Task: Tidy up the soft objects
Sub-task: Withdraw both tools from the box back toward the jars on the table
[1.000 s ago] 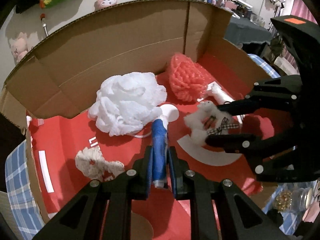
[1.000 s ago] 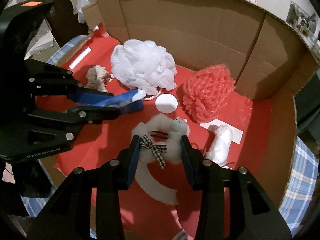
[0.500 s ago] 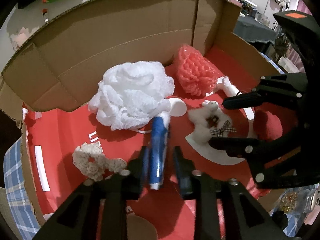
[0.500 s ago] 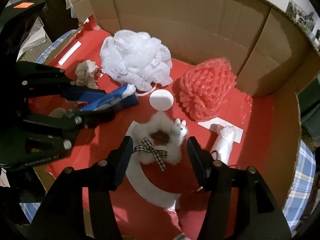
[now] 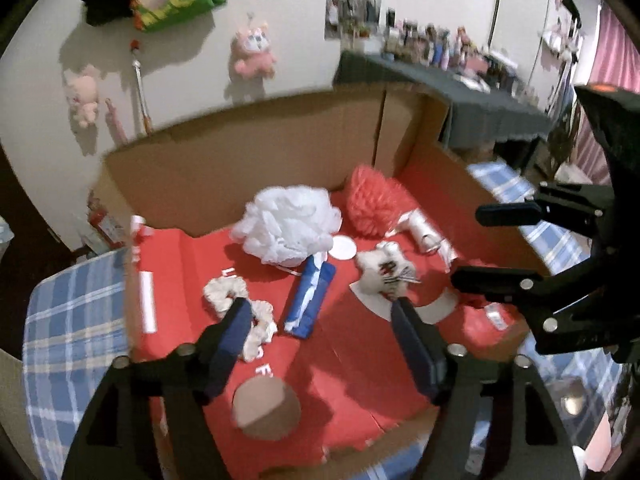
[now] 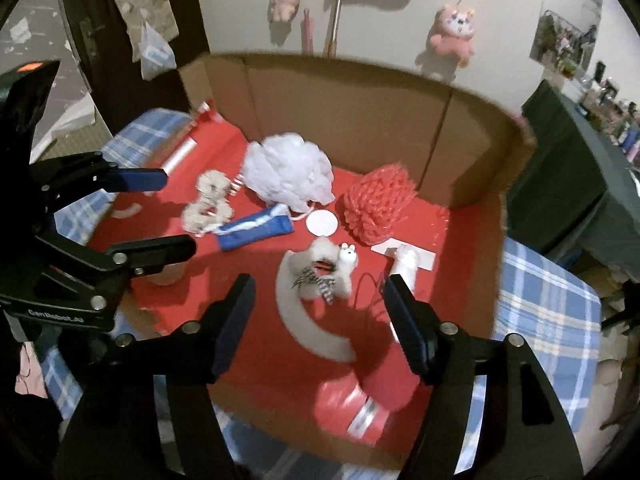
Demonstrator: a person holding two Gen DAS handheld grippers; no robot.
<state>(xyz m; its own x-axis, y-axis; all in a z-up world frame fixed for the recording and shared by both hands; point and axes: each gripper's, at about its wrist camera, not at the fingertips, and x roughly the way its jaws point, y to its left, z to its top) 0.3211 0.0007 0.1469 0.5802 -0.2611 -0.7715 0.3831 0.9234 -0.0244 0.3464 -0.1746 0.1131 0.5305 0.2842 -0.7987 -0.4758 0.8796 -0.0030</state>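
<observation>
A: What is being hidden or blurred?

B: Both views are being smeared by motion, so fine detail is being lost. The cream scrunchie (image 5: 224, 294) is being partly covered by a finger of the left gripper (image 5: 320, 312) in the left wrist view. The front edge of the cardboard box (image 6: 352, 92) is being cut off behind the fingers of the right gripper (image 6: 318, 292) in the right wrist view.

A: How are the grippers being held?

B: Both are being held wide apart and nothing is being gripped. In each view they are being seen above the near part of the box.

A: Where are the soft things being kept?

B: All are being kept on the red lining (image 6: 436, 280). The white bath pouf (image 6: 290, 174) is being kept near the back wall, with the red bath pouf (image 6: 380, 204) just beside it. The blue pouch (image 6: 256, 232) is lying in front of the white pouf, beside the scrunchie. The small white plush (image 6: 330, 268) is lying mid-box over a white curved print, with a white tube-shaped item (image 6: 406, 266) near it; what that item is cannot be told.

A: And the edges?

B: Tall cardboard walls are closing the back and right. Open red floor is being left between the plush and the near edge. The box is resting on a surface covered in blue plaid cloth (image 6: 548, 304).
</observation>
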